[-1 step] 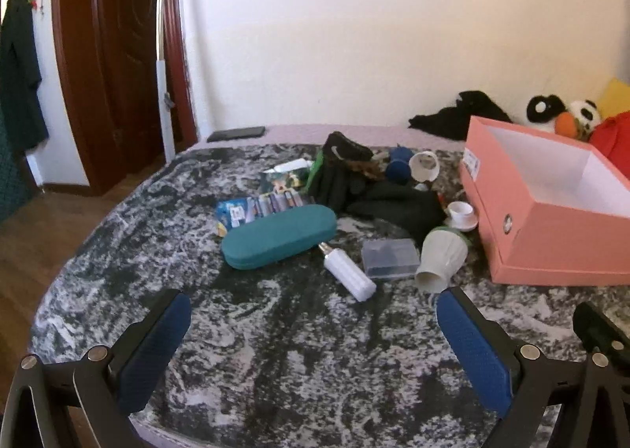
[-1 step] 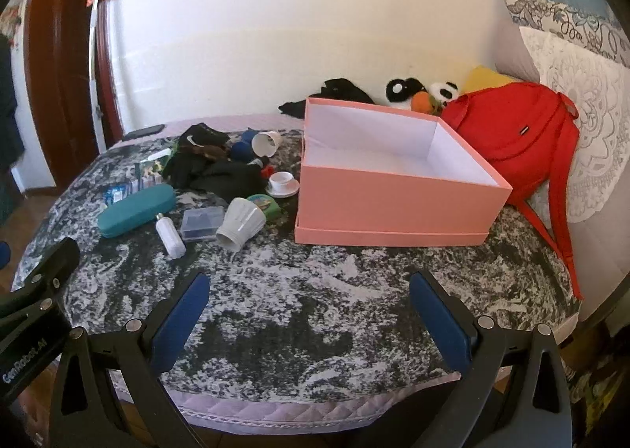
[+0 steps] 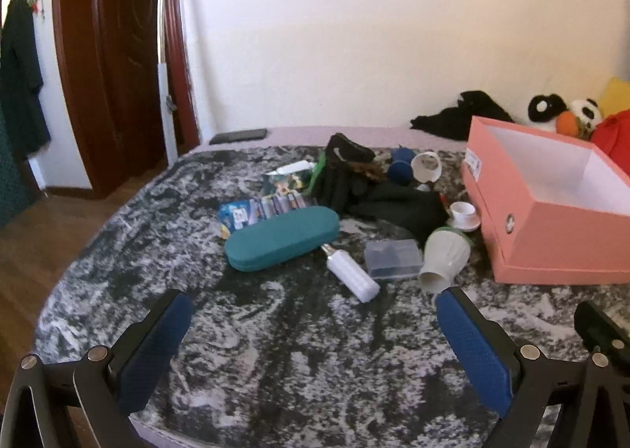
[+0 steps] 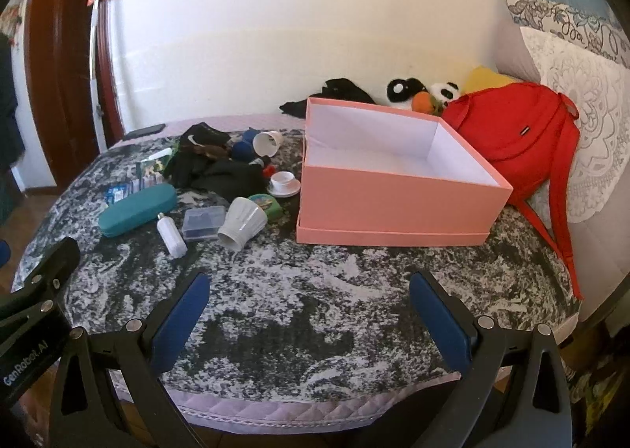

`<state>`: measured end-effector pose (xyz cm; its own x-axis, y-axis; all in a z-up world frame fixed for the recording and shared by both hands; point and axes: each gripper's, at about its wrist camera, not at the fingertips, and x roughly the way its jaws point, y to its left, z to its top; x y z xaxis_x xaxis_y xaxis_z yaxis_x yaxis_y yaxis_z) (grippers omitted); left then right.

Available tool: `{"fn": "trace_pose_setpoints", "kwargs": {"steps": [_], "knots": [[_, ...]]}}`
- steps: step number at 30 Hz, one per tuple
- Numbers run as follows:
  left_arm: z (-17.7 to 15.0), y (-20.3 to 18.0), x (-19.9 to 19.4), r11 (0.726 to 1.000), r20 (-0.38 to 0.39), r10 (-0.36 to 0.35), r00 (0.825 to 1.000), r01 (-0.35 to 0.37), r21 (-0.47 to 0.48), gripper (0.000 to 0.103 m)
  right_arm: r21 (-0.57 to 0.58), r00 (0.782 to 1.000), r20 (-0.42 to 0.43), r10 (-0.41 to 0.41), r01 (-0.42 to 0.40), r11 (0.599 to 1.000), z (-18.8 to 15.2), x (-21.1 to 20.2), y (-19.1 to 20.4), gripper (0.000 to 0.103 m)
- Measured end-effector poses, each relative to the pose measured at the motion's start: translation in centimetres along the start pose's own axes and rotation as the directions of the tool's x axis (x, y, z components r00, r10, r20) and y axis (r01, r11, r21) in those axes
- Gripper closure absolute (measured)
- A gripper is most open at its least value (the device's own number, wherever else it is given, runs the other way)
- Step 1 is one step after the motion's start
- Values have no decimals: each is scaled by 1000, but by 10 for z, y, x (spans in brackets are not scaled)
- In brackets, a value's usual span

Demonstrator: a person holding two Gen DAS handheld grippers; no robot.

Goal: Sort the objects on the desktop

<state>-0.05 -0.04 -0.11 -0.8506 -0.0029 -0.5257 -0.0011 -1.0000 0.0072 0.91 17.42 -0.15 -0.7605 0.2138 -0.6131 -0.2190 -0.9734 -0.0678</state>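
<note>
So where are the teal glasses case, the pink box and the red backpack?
teal glasses case (image 3: 281, 237): left wrist view, middle of its lid.
pink box (image 4: 393, 200): right wrist view, front outer wall.
red backpack (image 4: 523, 133): right wrist view, front panel.

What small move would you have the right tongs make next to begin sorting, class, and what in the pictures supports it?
Probably ease the right tongs forward and leftward toward the tipped white cup. Both tongs are open and hold nothing, the pink box stands open with nothing visible inside, and that cup lies nearest to it among the clutter on the patterned surface.
</note>
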Motion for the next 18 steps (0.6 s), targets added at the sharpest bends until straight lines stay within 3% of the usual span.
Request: {"fn": "trace_pose_setpoints", "kwargs": {"steps": [9, 18], "knots": [[-3, 2, 5, 998, -12, 15, 1000, -15, 58, 0, 15, 1000, -4, 5, -5, 1000, 2, -3, 4, 0], [-3, 5, 1, 999, 10, 6, 1000, -7, 32, 0, 23, 1000, 0, -3, 3, 1000, 2, -4, 0, 0]]}}
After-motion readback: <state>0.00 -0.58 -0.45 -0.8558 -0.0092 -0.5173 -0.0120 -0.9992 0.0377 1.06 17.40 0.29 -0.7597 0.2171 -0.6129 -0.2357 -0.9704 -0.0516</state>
